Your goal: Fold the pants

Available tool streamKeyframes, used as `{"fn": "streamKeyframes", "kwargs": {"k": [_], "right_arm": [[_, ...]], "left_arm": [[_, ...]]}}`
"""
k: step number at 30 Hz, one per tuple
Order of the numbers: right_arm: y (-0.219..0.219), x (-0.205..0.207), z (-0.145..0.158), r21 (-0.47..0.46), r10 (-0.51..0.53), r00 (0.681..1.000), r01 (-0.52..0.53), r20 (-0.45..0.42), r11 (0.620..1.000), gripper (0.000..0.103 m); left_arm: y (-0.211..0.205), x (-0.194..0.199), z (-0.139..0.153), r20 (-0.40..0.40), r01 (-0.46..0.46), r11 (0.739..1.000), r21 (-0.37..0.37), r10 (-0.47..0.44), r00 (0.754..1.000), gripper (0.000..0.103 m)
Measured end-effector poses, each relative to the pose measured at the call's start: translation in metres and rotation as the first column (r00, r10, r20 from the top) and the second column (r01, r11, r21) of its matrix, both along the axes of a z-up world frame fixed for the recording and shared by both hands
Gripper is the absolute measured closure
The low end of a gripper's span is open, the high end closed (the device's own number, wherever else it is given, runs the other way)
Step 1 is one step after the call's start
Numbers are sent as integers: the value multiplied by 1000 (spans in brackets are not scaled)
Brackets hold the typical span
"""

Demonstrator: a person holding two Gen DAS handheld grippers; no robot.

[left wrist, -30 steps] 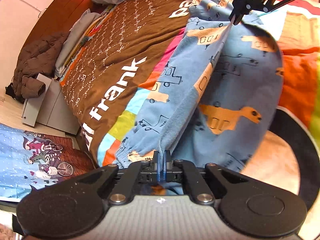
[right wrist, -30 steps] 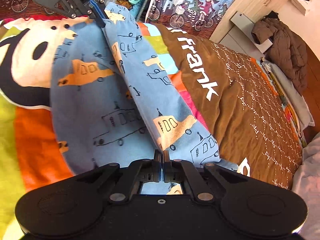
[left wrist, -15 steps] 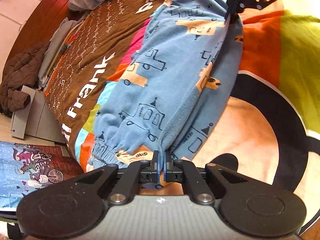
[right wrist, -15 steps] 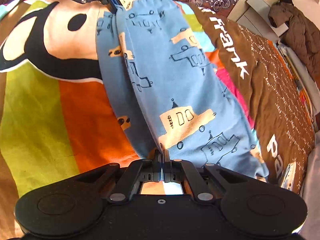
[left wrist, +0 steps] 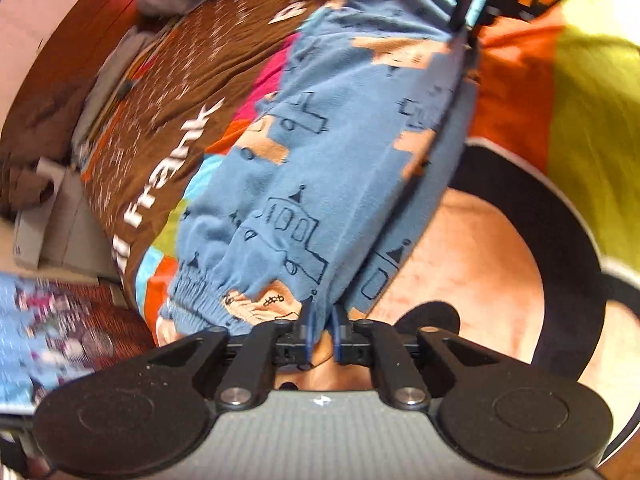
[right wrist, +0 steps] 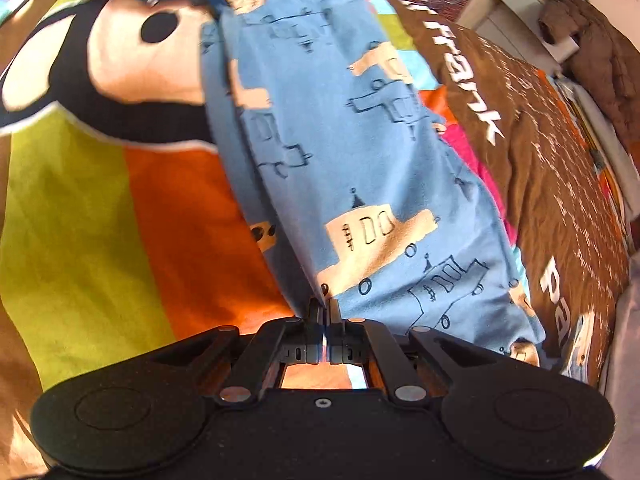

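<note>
Pants [left wrist: 340, 168]: blue, lengthwise on bedspread [left wrist: 592, 92], long axis running between both tongs. Left gripper [left wrist: 322, 330] at cuffed end, jaws opening, hem just off the pads. Right gripper [right wrist: 325, 320] at opposite end, jaws opening, fold edge between them.

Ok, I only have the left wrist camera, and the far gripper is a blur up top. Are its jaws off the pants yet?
Observer: The right gripper is opening its jaws. A slim gap shows, with the folded edge of the pants just at their tips.
Operator: What's under it?
Observer: An orange panel of the bedspread, visible through its linkage.
Operator: Is that end lying flat?
Observer: It looks laid down, and its corner ends beside the white lettering.
</note>
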State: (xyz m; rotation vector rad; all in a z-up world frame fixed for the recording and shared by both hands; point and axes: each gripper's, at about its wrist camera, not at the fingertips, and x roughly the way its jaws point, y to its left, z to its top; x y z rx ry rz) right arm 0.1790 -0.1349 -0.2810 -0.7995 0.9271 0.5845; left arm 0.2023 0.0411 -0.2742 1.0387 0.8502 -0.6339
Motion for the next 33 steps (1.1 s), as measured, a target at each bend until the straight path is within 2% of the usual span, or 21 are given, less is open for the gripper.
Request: {"fn": "streamKeyframes", "kwargs": {"k": [1, 2, 3, 5, 6, 8, 9, 10, 11, 12, 14, 16, 17, 18, 20, 22, 23, 26, 28, 31, 33], "right_arm": [[-4, 0, 7, 14, -30, 999, 30, 10, 999, 84], [-9, -2, 15, 29, -66, 998, 65, 19, 997, 74], [-16, -4, 23, 46, -112, 993, 111, 21, 993, 63], [-36, -7, 37, 91, -238, 971, 237, -2, 967, 51], [-49, -9, 43, 118, -316, 948, 317, -23, 941, 47], [-77, -15, 51, 168, -475, 876, 482, -85, 860, 41], [-92, -20, 54, 190, -550, 827, 562, -119, 805, 35], [-108, -25, 56, 215, -619, 770, 637, -152, 740, 32], [-124, -31, 58, 242, -681, 708, 705, -188, 666, 27], [-140, -37, 59, 270, -732, 639, 767, -235, 582, 20], [-171, -52, 56, 326, -803, 483, 866, -350, 379, 13], [-201, -62, 48, 356, -819, 345, 916, -458, 187, 13], [-212, -67, 45, 362, -816, 293, 926, -499, 111, 13], [-223, -69, 41, 374, -806, 258, 926, -533, 50, 16], [-240, -68, 37, 393, -786, 219, 919, -579, -33, 23], [-257, -62, 32, 395, -761, 199, 915, -617, -81, 27], [-264, -58, 30, 398, -749, 194, 912, -634, -100, 28], [-282, -47, 21, 396, -708, 181, 906, -683, -150, 31], [-291, -42, 13, 372, -672, 146, 905, -726, -206, 37], [-301, -38, -5, 327, -603, 68, 885, -795, -330, 43], [-302, -33, -15, 294, -569, 11, 864, -823, -409, 46]], "left_arm": [[0, 4, 6, -17, -47, 998, -28, 47, 999, 65], [0, 7, 14, -33, -97, 993, -62, 95, 995, 45], [0, 9, 21, -45, -139, 986, -96, 135, 990, 39], [-6, 10, 35, -48, -206, 967, -148, 201, 978, 37], [-11, 9, 42, -50, -232, 958, -169, 227, 973, 36], [-26, 3, 52, -58, -263, 940, -216, 256, 965, 24], [-36, 0, 56, -61, -264, 933, -244, 257, 965, 21], [-48, -4, 58, -62, -257, 929, -267, 249, 966, 14], [-61, -7, 59, -63, -244, 927, -284, 236, 970, 12], [-78, -10, 59, -63, -222, 929, -296, 213, 975, 12], [-112, -16, 57, -61, -165, 933, -321, 153, 986, 12], [-143, -19, 52, -87, -100, 926, -363, 73, 994, 15], [-160, -19, 48, -108, -64, 925, -375, 25, 994, 19], [-175, -20, 46, -128, -30, 925, -380, -20, 992, 22], [-200, -18, 37, -183, 16, 924, -383, -92, 979, 34], [-217, -14, 25, -266, 25, 931, -365, -130, 955, 44], [-221, -12, 20, -288, 11, 937, -350, -119, 950, 45], [-215, -5, 16, -325, -129, 939, -317, 20, 945, 45], [-208, -2, 16, -338, -259, 921, -290, 155, 928, 46], [-200, 4, 11, -371, -434, 866, -250, 328, 869, 46], [-203, 6, 3, -388, -505, 835, -220, 400, 830, 51]]}}
